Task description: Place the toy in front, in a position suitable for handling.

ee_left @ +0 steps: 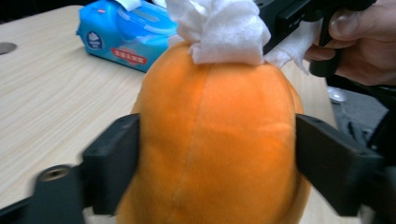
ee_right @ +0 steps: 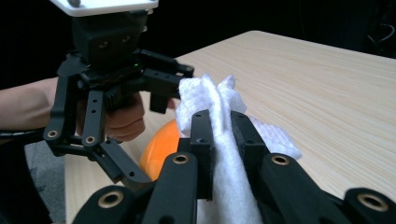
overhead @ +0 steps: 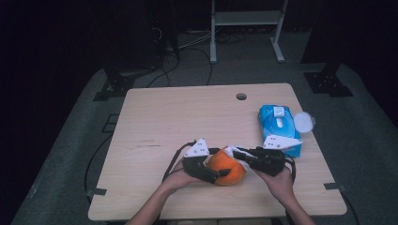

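An orange plush ball point(overhead: 226, 168) rests near the table's front edge, between both hands. My left gripper point(overhead: 215, 174) is shut on the orange plush ball point(ee_left: 217, 140), one black jaw on each side of it. A white wet wipe point(ee_left: 219, 29) lies bunched on top of the ball. My right gripper point(ee_right: 220, 122) is shut on that white wipe point(ee_right: 219, 154), pinching a folded wad of it and pressing it onto the ball point(ee_right: 161, 147). The right gripper point(overhead: 243, 155) comes in from the ball's right side.
A blue pack of wet wipes point(overhead: 279, 126) lies at the table's right, just beyond the right hand, with a round clear lid point(overhead: 304, 121) beside it. A cable hole point(overhead: 241, 96) is at the far edge. The wooden table point(overhead: 159, 122) is bare to the left and back.
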`<action>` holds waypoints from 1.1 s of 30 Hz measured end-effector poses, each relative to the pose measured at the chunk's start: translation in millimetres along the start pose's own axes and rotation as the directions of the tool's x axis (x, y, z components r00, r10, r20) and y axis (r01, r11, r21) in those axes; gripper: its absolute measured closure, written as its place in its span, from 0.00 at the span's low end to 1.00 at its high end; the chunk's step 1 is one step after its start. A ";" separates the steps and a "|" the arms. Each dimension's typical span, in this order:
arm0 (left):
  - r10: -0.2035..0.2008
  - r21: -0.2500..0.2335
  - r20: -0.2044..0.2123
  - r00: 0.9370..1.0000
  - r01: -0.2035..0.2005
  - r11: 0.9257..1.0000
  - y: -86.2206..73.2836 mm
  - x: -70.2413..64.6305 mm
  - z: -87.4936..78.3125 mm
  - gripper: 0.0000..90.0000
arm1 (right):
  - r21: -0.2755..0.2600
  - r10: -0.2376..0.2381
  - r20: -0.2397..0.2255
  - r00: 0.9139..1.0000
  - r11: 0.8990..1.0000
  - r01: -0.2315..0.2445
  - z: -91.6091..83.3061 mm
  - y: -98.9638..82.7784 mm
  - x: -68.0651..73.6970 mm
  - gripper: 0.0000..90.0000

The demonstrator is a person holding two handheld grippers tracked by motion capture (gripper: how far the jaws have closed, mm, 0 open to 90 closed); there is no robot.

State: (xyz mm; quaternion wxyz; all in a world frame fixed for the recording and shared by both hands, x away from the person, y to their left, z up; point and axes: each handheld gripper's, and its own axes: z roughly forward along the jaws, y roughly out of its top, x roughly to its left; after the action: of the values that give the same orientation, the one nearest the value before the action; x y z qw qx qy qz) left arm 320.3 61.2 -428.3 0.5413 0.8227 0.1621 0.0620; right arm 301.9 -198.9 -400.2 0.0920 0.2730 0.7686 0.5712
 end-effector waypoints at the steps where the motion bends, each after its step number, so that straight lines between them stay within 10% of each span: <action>1: 0.002 0.008 -0.010 1.000 -0.002 1.000 0.9 -0.4 -0.4 0.26 | 0.003 -0.003 0.007 1.000 1.000 0.003 -0.7 0.1 1.1 0.89; 7: -0.051 0.004 -0.043 0.998 0.051 0.999 0.0 1.3 -1.7 0.27 | 0.030 -0.125 0.047 0.991 0.992 0.124 2.6 4.4 22.7 0.89; 19: -0.124 -0.008 -0.091 0.988 0.124 0.992 0.8 4.2 -3.0 0.27 | 0.024 -0.116 0.030 0.993 0.993 0.116 -1.0 -0.5 16.9 0.88; 28: 0.038 0.027 -0.027 0.999 -0.037 0.999 3.6 -16.6 1.4 0.26 | 0.011 -0.092 0.060 0.994 0.996 0.092 -4.2 1.7 10.3 0.89; 33: 0.036 0.018 0.003 0.999 -0.036 0.999 2.0 -6.7 -3.0 0.13 | 0.016 -0.089 0.039 0.995 0.996 0.089 -4.5 -2.1 9.2 0.89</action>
State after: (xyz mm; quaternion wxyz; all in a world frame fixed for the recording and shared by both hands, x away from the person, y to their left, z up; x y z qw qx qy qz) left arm 313.6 60.8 -424.8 0.5329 0.8304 0.1470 0.0690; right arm 291.5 -198.2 -399.0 0.1308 0.2505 0.7821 0.5554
